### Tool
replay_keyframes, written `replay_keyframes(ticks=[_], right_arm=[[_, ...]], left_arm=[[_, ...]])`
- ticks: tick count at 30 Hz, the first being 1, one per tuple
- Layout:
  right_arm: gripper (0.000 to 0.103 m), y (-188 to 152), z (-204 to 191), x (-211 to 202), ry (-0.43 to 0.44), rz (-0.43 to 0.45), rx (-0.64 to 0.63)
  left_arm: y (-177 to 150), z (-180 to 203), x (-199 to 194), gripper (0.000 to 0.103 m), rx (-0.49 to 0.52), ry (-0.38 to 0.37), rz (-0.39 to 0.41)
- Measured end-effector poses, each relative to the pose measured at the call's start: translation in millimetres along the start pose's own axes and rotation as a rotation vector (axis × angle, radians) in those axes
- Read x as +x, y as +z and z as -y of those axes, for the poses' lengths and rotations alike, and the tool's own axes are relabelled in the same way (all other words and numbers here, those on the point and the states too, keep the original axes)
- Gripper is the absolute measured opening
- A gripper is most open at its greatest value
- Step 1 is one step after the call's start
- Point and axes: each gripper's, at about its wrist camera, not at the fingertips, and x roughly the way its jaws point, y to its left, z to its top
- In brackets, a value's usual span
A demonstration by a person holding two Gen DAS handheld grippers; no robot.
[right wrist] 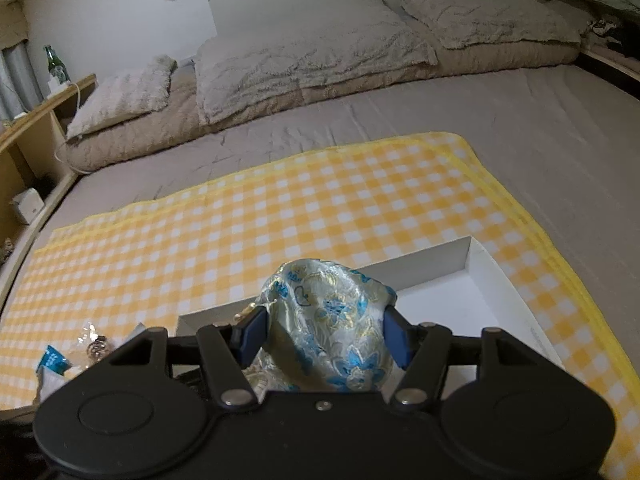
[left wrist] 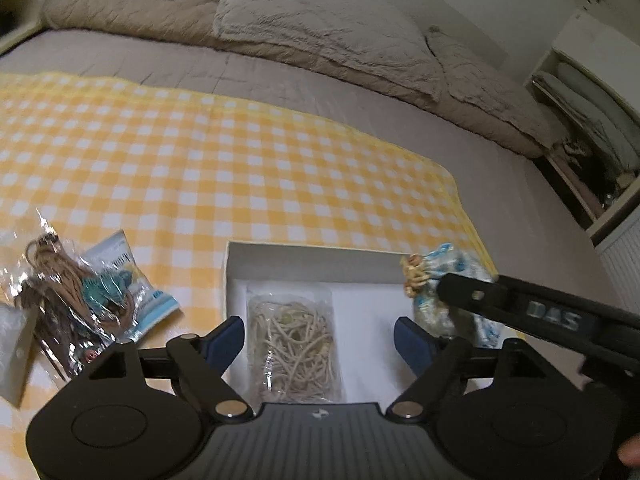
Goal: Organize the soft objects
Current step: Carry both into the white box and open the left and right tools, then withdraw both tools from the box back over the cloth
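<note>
Brocade pouch (right wrist: 328, 328) sat pinched between our right gripper (right wrist: 326, 338) pads above the white box (right wrist: 496, 280); our left gripper (left wrist: 318, 340) gaped wide over the bagged cord (left wrist: 294, 340) lying inside. We judged lowering before release wisest

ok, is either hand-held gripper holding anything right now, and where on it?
Right hand-held gripper grips the blue floral fabric pouch across its sides. Left hand-held gripper is open, holding nothing; the bag of cords lies free in the white box.
</note>
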Motion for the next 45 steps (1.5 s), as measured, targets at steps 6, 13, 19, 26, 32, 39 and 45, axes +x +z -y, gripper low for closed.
replay_keyframes(ticks=[6, 13, 19, 26, 32, 39, 45], right_arm=[[0.064, -0.6, -7.8, 19.8, 0.003, -0.05, -0.006], [0.092, -6.1, -15.7, 25.4, -0.012, -0.074, -0.028], [0.095, -8.2, -9.5, 13.4, -0.022, -0.08, -0.022], [0.099, -10.8, -0.9, -12.0, -0.032, -0.054, -0.033], [0.1, -13.5, 8.4, -37.4, -0.052, -0.034, -0.032], [0.102, -23.8, 18.1, -68.6, -0.08, 0.001, -0.043], [0.103, -32.8, 22.8, -94.0, -0.079, 0.034, -0.066]], left_arm=[[-0.3, -0.1, 0.0, 0.088, 0.08, 0.038, -0.019], [-3.4, -4.1, 1.1, 0.094, 0.121, 0.066, -0.055], [-6.8, 0.4, -4.9, 0.097, 0.145, 0.072, -0.055], [-9.4, 7.2, -18.7, 0.099, 0.158, 0.063, -0.038], [-13.1, 10.3, -35.6, 0.1, 0.164, 0.059, -0.018], [-15.4, 12.1, -57.3, 0.102, 0.165, 0.054, 0.014], [-18.6, 17.2, -76.1, 0.103, 0.163, 0.046, 0.045]])
